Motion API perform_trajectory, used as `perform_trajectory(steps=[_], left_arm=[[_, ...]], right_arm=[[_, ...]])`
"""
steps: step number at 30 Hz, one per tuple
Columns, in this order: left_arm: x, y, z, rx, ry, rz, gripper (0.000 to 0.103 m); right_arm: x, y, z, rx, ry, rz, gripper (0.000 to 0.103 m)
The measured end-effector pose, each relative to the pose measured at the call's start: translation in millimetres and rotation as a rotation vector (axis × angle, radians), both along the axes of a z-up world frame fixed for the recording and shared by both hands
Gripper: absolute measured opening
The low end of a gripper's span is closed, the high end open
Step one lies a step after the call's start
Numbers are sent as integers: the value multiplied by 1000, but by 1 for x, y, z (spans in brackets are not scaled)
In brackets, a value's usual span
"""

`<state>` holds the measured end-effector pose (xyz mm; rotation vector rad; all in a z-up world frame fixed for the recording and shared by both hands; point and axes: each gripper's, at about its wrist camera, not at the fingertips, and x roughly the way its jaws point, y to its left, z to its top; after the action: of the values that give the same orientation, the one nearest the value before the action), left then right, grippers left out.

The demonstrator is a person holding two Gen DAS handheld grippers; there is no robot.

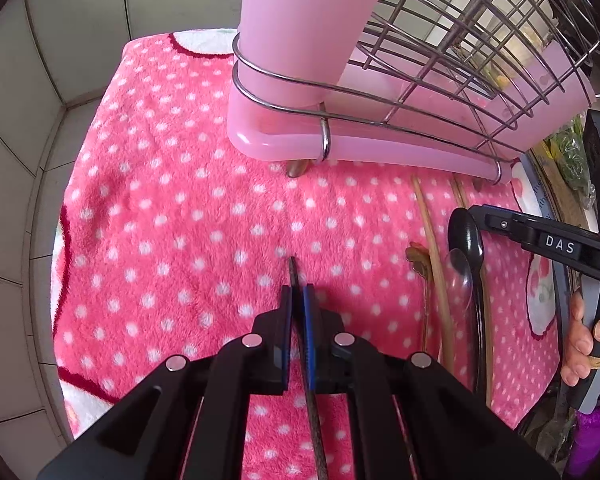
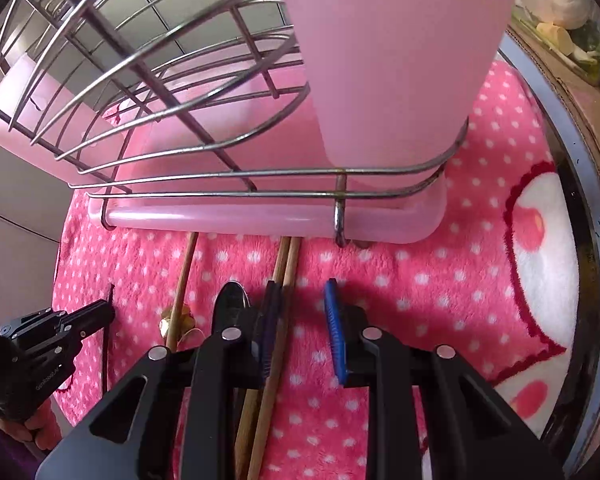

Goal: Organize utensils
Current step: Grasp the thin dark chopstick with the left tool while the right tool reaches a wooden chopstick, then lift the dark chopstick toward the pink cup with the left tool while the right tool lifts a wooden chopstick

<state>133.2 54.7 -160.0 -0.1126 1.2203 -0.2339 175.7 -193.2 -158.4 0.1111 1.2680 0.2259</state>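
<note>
Two grippers, both over a pink polka-dot towel (image 1: 180,220). Left wrist view: left gripper (image 1: 299,300) has its jaws clenched on a thin dark chopstick (image 1: 306,360), which runs up between the pads, its tip poking out just past the fingertips above the towel. Ahead of the jaws and slightly right stands the wire rack (image 1: 440,80) on a pink drip tray (image 1: 340,148), with a tall pink cup (image 1: 300,20) in its near corner. Right of the jaws lie the loose utensils on the towel: a wooden chopstick (image 1: 432,248), a small gold-ended utensil (image 1: 418,260), a black spoon (image 1: 466,236) and a clear spoon (image 1: 462,280) partly on it. The right gripper (image 1: 476,216) is far right, tip at the black spoon's bowl; contact unclear from here. A hand (image 1: 588,344) holds its grip. Right wrist view: right gripper (image 2: 300,312) has its jaws released, wide apart, nothing held. A pair of wooden chopsticks (image 2: 284,280) lies along the inner side of the left pad and runs ahead to under the tray; towel shows between the jaws otherwise. The black spoon (image 2: 230,300) sits just outside the left finger, the gold-ended utensil (image 2: 176,318) and a single wooden chopstick (image 2: 184,276) further left. Rack (image 2: 140,80), tray (image 2: 260,216) and pink cup (image 2: 400,60) are straight ahead of the jaws. The left gripper (image 2: 106,308) is far left, low over the towel, the dark chopstick (image 2: 110,292) sticking out of its closed tip.
</note>
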Motion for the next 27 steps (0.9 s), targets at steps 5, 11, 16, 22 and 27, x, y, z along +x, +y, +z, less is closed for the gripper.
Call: perform_trajectory(steps=[5, 11, 16, 22, 27], left_arm=[[1, -1, -1, 2, 6, 1, 6], [4, 1, -3, -29, 47, 11, 6], [11, -1, -2, 0, 89, -9, 6], [14, -5, 1, 48, 118, -19, 6], [9, -10, 5, 59, 77, -8, 4]], right_arm=[[11, 23, 2, -78, -28, 14, 14], [0, 15, 1, -63, 1, 13, 10], [-9, -3, -1, -19, 20, -14, 9], [-14, -15, 0, 51, -6, -32, 8], [-41, -42, 16, 160, -85, -48, 7]])
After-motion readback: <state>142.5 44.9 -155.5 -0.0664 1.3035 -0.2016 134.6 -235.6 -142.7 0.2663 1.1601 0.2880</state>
